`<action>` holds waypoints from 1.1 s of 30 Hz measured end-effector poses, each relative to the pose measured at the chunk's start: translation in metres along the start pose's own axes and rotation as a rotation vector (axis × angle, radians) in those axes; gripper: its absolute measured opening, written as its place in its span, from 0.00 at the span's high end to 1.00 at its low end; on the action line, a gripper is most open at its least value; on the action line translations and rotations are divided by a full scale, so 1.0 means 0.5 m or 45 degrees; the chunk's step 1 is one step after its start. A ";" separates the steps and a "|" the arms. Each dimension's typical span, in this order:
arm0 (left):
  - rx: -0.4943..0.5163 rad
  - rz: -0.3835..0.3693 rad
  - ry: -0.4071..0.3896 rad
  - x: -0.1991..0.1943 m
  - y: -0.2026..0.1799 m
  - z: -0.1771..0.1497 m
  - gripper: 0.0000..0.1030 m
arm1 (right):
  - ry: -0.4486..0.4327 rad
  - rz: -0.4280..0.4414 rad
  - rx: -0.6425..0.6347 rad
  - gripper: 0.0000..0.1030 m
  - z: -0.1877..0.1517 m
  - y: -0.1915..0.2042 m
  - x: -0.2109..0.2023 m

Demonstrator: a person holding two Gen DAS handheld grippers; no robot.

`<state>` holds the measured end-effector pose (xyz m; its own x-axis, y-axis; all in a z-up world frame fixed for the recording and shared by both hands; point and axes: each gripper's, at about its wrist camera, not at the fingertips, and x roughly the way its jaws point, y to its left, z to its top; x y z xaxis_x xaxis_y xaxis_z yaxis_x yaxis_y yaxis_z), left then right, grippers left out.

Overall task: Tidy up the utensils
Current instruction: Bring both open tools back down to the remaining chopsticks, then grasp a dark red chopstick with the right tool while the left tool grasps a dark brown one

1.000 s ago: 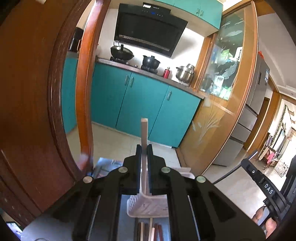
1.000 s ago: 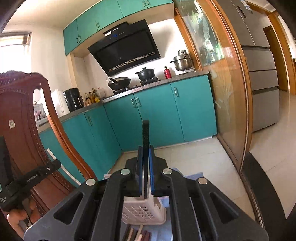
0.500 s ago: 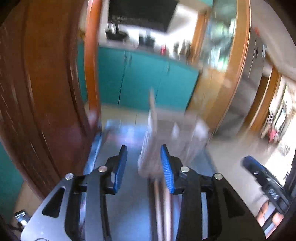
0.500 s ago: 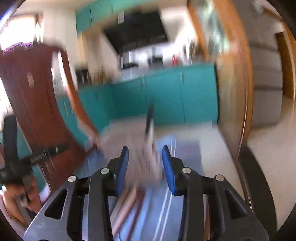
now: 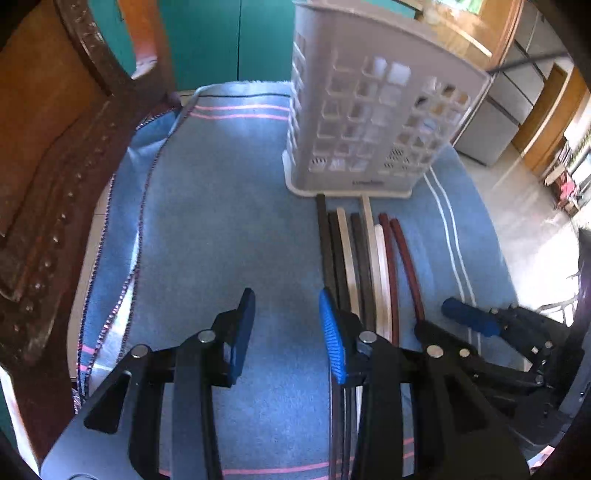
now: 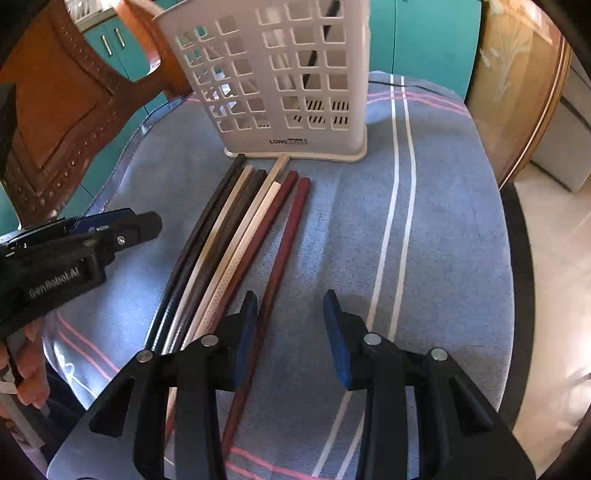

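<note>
Chopsticks (image 6: 236, 236) lie in a row on the blue cloth (image 6: 436, 221), tips touching the white holder (image 6: 280, 81), which apparently contains one dark stick. Left gripper (image 5: 287, 332) and right gripper (image 6: 290, 336) both released, empty. Wooden chair (image 5: 48, 155) stands adjacent.

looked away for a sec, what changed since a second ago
Both grippers let go: the left gripper released its pale chopstick, the right gripper its black one, now in the holder. Both dropped toward the cloth, jaws open. The chopstick row stayed put.

Home kitchen, teal cabinets (image 6: 436, 33), carved wooden chair (image 5: 48, 177), cloth-covered table (image 6: 443, 229)
</note>
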<state>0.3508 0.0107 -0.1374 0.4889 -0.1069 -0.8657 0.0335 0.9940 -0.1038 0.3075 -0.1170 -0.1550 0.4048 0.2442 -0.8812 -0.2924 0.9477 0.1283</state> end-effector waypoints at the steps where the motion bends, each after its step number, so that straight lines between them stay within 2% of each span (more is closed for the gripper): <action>1: 0.011 0.004 0.009 0.005 -0.003 -0.003 0.64 | 0.001 -0.023 -0.006 0.64 0.000 0.001 0.000; 8: 0.041 0.035 0.035 0.023 -0.010 -0.018 0.64 | -0.005 -0.071 0.078 0.64 -0.003 -0.027 0.002; 15: 0.047 0.038 0.047 0.037 -0.010 -0.014 0.64 | -0.030 -0.061 0.111 0.64 0.004 -0.037 -0.003; 19: 0.069 0.034 0.042 0.036 -0.018 -0.017 0.54 | -0.042 -0.065 0.122 0.64 -0.002 -0.042 -0.010; 29: 0.080 0.045 0.056 0.043 -0.020 -0.019 0.52 | -0.037 -0.072 0.120 0.64 -0.003 -0.042 -0.010; 33: 0.076 0.117 0.063 0.053 -0.014 -0.016 0.52 | -0.038 -0.072 0.120 0.64 -0.003 -0.041 -0.008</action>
<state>0.3565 0.0006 -0.1634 0.4490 -0.0146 -0.8934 0.0428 0.9991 0.0052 0.3107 -0.1378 -0.1549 0.4443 0.1942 -0.8746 -0.1857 0.9750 0.1221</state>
